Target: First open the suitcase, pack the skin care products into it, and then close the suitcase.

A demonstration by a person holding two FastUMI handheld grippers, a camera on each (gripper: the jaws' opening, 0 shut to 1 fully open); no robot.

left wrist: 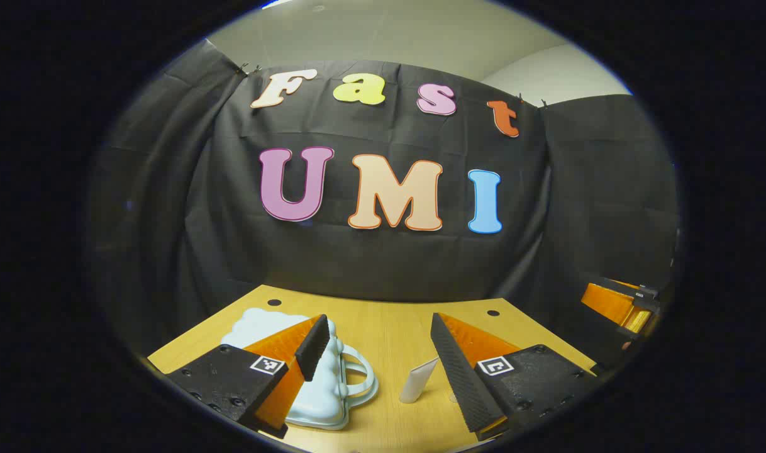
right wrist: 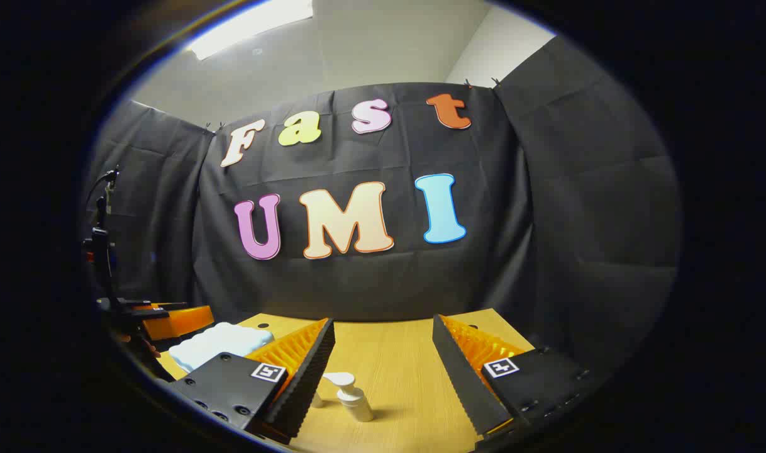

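So in the left gripper view the left gripper (left wrist: 378, 343) is hovering low over the wooden tabletop (left wrist: 383, 327) with its jaws spread wide and nothing between them. The suitcase (left wrist: 323, 384), a small pale blue one with a puffy cloud-like shell and a loop handle facing right, lies flat and closed on the tabletop, partly tucked behind the left finger. Just right of its handle a small white tube (left wrist: 419, 380) stands a bit tilted, close to the inner edge of the right finger but not touching as far as I can tell. The other gripper (left wrist: 622, 305) pokes in at the far right edge.

Right gripper view: the right gripper (right wrist: 383, 349) is also wide open, holding nothing, low above the tabletop (right wrist: 395, 371). A white pump bottle (right wrist: 351, 396) stands just beside its left finger. The suitcase (right wrist: 216, 343) sits farther left, with the other gripper (right wrist: 169, 318) right behind it
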